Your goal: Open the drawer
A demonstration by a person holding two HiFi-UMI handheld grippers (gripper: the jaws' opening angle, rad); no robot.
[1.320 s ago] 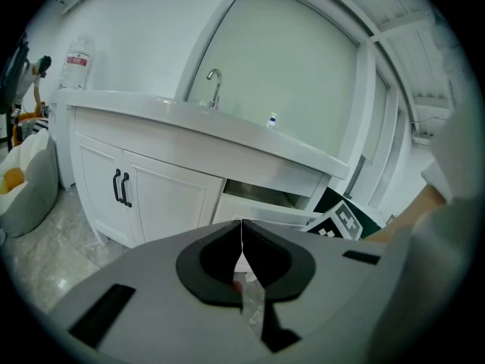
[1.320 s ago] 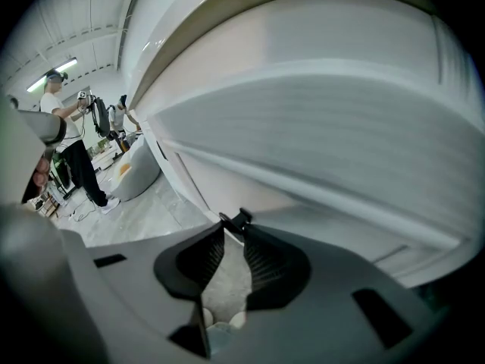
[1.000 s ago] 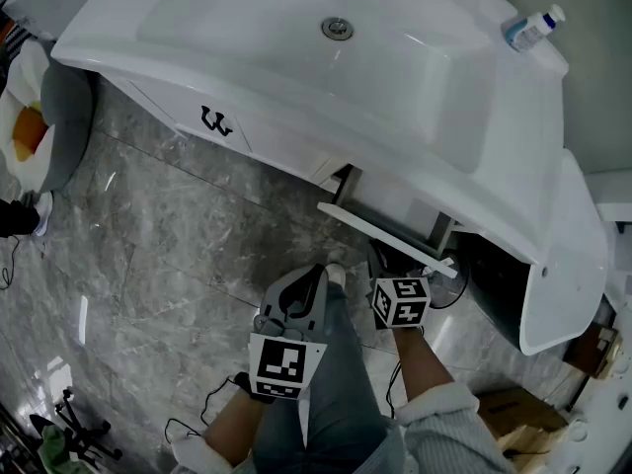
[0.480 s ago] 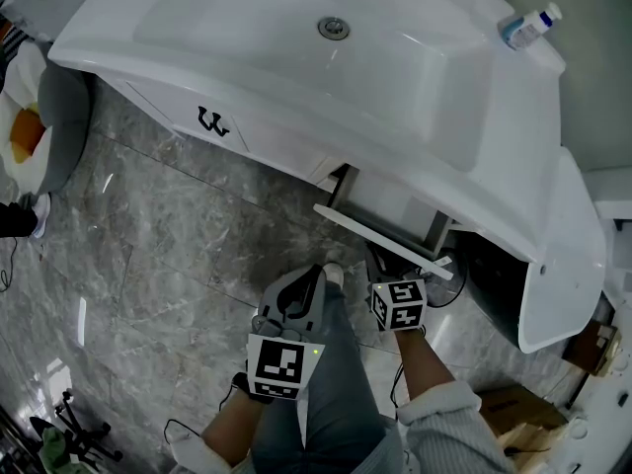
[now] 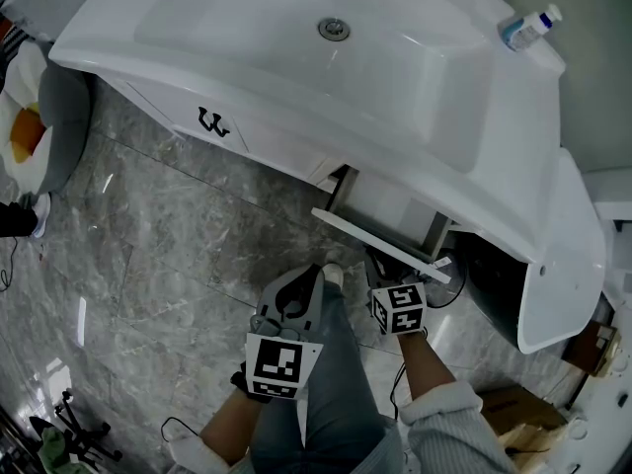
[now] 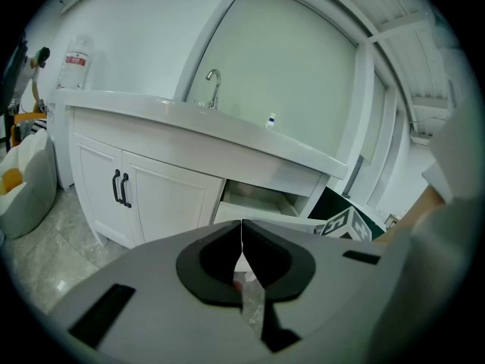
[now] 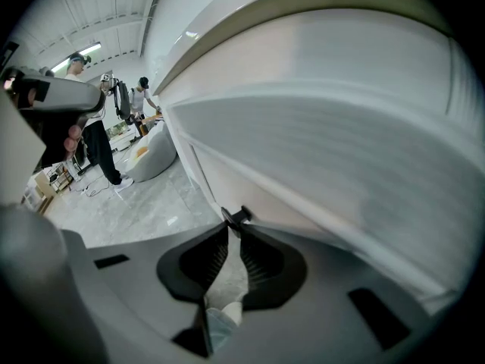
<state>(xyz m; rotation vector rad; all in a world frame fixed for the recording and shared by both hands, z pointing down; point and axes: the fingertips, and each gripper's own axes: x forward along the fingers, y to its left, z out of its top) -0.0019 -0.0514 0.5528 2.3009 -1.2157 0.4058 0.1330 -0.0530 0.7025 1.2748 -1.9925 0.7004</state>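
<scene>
The white drawer (image 5: 380, 242) under the sink counter stands partly pulled out. Its front panel fills the right gripper view, with a small black handle (image 7: 236, 219) on it. My right gripper (image 7: 233, 230) is at that handle with its jaws closing, and the tips pinch the handle between them. In the head view the right gripper (image 5: 383, 268) sits just below the drawer front. My left gripper (image 5: 314, 276) hangs shut and empty over the person's leg, apart from the drawer. The left gripper view shows the open drawer (image 6: 258, 202) beyond the shut left gripper (image 6: 241, 243).
A white vanity (image 5: 296, 126) carries a sink basin (image 5: 334, 29) and a bottle (image 5: 531, 28). Cabinet doors with black handles (image 6: 120, 188) stand left of the drawer. A beanbag (image 5: 44, 117) lies at the left, a cardboard box (image 5: 518, 408) at the lower right. People (image 7: 95, 139) stand far off.
The drawer front has come a little further out toward the person, and my right gripper has drawn back with it. The left gripper has stayed in place.
</scene>
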